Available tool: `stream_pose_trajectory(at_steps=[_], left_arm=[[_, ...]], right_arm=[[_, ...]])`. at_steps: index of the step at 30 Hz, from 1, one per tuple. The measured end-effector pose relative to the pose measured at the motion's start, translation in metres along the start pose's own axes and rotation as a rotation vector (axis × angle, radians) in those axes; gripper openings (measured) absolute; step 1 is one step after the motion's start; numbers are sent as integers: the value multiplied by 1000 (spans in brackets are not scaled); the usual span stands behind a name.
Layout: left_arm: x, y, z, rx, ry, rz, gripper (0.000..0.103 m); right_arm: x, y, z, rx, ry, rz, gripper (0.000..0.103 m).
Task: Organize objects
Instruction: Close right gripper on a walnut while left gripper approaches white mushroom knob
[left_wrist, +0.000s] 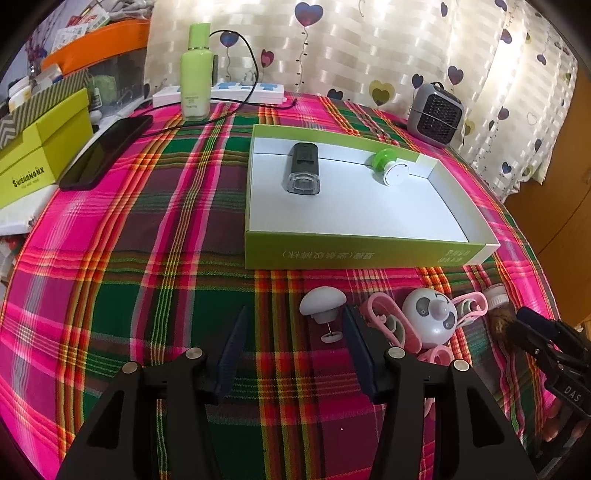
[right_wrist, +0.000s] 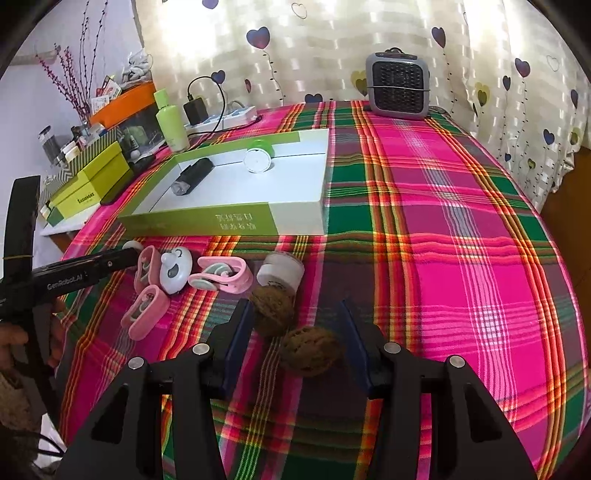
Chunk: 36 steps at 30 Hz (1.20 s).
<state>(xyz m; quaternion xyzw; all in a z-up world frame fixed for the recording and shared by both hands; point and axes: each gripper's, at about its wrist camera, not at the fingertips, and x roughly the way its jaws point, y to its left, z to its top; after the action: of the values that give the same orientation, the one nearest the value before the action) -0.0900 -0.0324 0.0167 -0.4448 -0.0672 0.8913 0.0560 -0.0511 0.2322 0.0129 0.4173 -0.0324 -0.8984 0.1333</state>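
Left gripper (left_wrist: 291, 350) apart, empty. Right gripper (right_wrist: 295, 345) apart around walnut (right_wrist: 309, 350), unclamped, aimed for green tray (right_wrist: 199, 221) at 11 o'clock.

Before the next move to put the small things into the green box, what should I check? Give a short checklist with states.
1. Green box has free floor: ok.
2. Left hand-held gripper open, nothing between its fingers: ok.
3. Right hand-held gripper open around the nearer walnut: ok.
4. Pads pressing that walnut: not ok.
5. Second walnut clear of the fingers: cannot tell.
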Motion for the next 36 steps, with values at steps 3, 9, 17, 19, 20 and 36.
stream_pose_trajectory(at_steps=[3, 9, 17, 19, 20, 36], left_arm=[[1, 0, 1, 2, 0, 4, 51], [4, -1, 4, 9, 0, 27, 51], [5, -1, 5, 5, -2, 25, 51], [5, -1, 5, 5, -4, 25, 51], [5, 0, 6, 0, -4, 23, 51], [0, 3, 0, -23, 7, 28, 51]], right_arm=[[-2, 0, -3, -17, 7, -2, 49], [0, -10, -7, 13, 21, -4, 49], [2, -8, -6, 3, 27, 0, 49], [2, -9, -6, 5, 27, 1, 49], [2, -9, -6, 6, 26, 1, 49], [1, -11, -6, 4, 24, 1, 33]])
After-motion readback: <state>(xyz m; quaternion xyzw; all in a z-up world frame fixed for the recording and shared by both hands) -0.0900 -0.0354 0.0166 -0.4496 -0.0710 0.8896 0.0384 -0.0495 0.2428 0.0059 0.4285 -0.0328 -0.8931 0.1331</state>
